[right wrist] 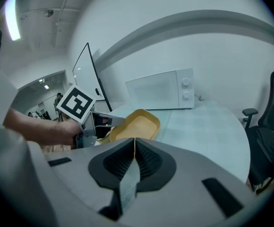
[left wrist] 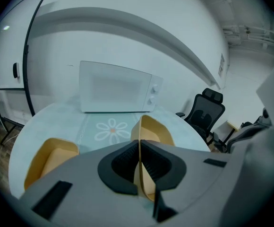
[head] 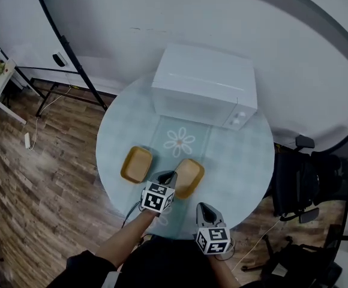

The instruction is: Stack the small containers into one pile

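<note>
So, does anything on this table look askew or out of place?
Only the nearer yellow container: it is tilted up, its rim clamped in the left gripper, while the other container lies flat on the table. That fits a pick-up; nothing looks spilled or damaged.

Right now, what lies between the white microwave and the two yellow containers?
Only a white daisy printed on the pale round table; the head view shows it.

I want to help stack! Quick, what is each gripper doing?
Left gripper: shut on the yellow container.
Right gripper: shut, empty.
</note>
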